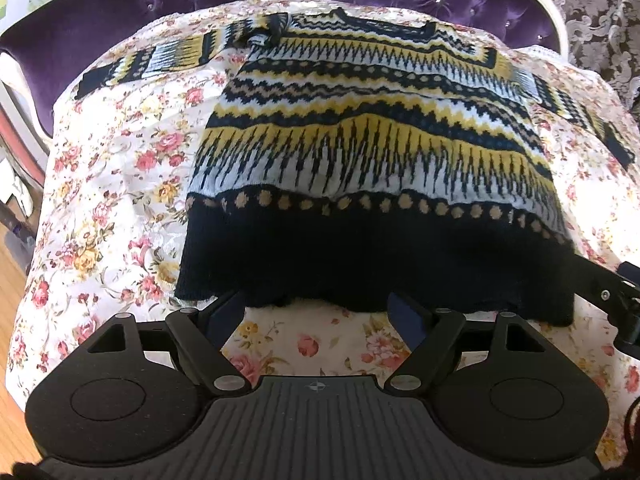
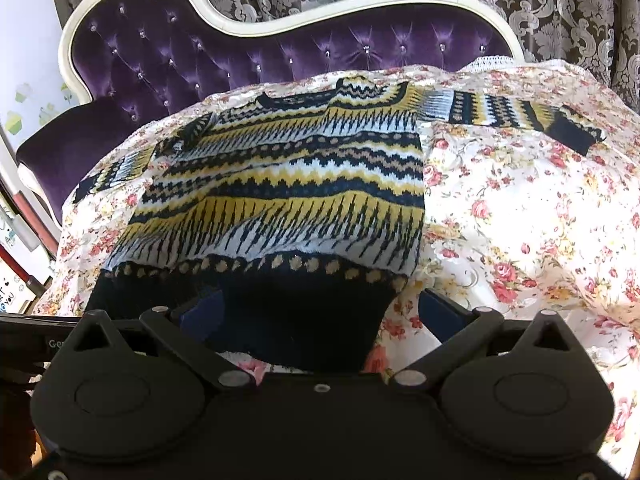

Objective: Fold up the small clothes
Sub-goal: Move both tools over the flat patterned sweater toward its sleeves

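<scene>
Left wrist view: the left gripper (image 1: 316, 310) sits low at the sweater (image 1: 372, 128) hem, jaws spread wide, gripping nothing; the sweater lies flat on the floral cloth (image 1: 120, 184).

Right wrist view: the right gripper (image 2: 320, 312) straddles the hem's corner, jaws wide; this view shows the purple headboard (image 2: 280, 56).

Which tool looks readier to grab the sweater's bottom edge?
Right, probably: the right tool stands open with the sweater hem between its fingers; the left tool, also open, sits just short of it.
</scene>
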Available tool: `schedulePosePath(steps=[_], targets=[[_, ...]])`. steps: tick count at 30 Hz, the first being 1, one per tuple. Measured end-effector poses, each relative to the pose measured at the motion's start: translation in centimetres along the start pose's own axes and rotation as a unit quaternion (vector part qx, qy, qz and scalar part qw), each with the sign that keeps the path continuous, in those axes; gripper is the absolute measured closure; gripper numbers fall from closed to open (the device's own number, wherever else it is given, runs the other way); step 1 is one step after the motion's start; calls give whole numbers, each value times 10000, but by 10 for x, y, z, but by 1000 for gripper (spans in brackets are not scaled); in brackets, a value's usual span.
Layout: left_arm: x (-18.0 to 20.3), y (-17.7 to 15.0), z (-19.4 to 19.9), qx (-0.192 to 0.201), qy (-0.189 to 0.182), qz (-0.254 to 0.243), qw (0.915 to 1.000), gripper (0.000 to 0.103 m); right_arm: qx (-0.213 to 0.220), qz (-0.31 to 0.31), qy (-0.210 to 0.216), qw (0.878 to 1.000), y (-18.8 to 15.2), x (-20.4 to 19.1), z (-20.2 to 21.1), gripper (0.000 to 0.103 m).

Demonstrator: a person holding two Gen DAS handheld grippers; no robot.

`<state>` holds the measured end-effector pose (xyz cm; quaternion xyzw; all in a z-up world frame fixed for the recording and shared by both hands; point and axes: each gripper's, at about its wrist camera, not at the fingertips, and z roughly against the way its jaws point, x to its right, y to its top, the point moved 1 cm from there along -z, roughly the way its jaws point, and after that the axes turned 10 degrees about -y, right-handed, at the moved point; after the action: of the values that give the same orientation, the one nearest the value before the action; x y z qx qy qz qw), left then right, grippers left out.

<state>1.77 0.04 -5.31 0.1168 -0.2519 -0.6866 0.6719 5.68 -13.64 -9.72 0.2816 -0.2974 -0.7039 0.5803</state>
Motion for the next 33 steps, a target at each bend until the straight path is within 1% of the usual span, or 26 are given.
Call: schedulePosePath(steps=[5,9,12,16,18,20,24,28,30,33], targets=[[-4,2,-2,10,-26,51,10000,26,-128,-25,49,9999,0,0,-6,1],[-7,7,4,185,-197,153,9995,26,-230,-48,315,9992,2,1,-11,1],[-12,14,14,432,-491,324,9973,26,-247,-41,571,9981,7,1,-13,1],[-22,25,28,789,-1026,579,9899,25,-250,-95,839,9961,18,4,-14,0],[-25,32,35,917,-1187,642,9866,25,-239,-111,940,9952,26,6,-14,0],[-26,40,41,1032,-1184,557,9860,25,-194,-135,1023,9945,35,9,-14,0],[-22,58,51,1227,-1123,223,9858,25,-158,-292,1169,9926,55,20,-15,0],[-18,79,57,1445,-1144,-38,9829,23,-119,-516,1332,9897,79,35,-19,0],[-16,90,55,1525,-1176,-153,9812,20,-78,-630,1362,9887,90,43,-22,0],[-12,110,46,1589,-1124,-327,9803,19,-49,-776,1334,9880,107,57,-31,0]])
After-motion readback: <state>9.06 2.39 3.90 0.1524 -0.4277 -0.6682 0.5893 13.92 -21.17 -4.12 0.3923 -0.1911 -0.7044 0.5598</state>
